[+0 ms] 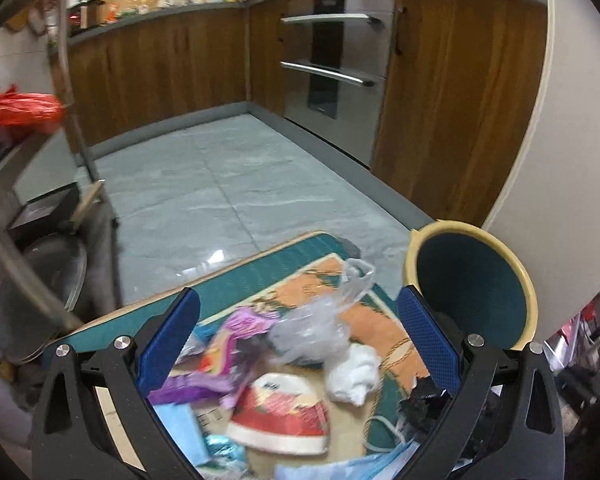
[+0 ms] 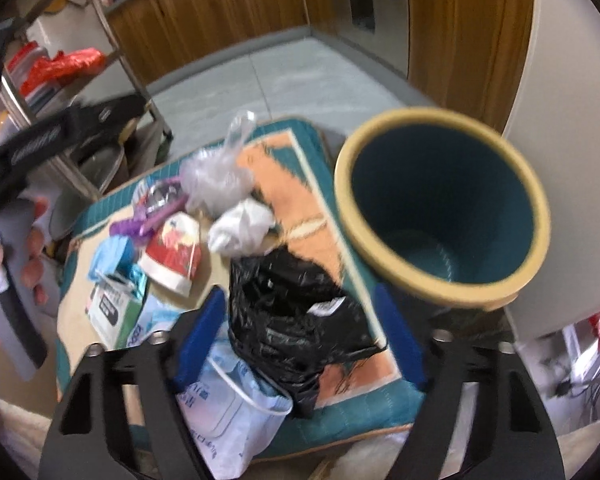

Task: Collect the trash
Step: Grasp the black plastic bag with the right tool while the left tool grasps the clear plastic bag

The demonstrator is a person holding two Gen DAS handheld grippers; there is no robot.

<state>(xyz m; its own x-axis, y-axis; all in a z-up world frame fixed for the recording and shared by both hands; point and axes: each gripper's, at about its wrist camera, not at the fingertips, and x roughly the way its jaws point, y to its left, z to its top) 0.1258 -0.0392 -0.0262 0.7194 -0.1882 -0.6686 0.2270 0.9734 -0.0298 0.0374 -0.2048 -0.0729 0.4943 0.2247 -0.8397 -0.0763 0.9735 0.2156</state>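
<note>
Trash lies on a patterned mat point(image 1: 284, 256) point(image 2: 300, 144): a clear plastic bag point(image 1: 320, 320) point(image 2: 216, 172), a white crumpled tissue point(image 1: 352, 376) point(image 2: 240, 226), a red-and-white paper cup point(image 1: 284, 412) point(image 2: 174, 250), purple wrappers point(image 1: 240, 328) point(image 2: 148, 220), a black plastic bag point(image 2: 292, 312), and a blue mask packet point(image 2: 228, 412). A teal bin with a cream rim point(image 1: 476, 288) point(image 2: 440, 208) stands at the right. My left gripper point(image 1: 296, 344) is open above the pile. My right gripper point(image 2: 300, 340) is open, its fingers on either side of the black bag.
A metal shelf rack point(image 1: 72, 120) point(image 2: 112, 40) with a red bag point(image 1: 20, 112) stands at the left, pans point(image 1: 40, 288) below it. Wooden cabinets point(image 1: 160, 68) and a steel oven point(image 1: 332, 72) line the far wall. Grey tiled floor point(image 1: 240, 200) lies beyond the mat.
</note>
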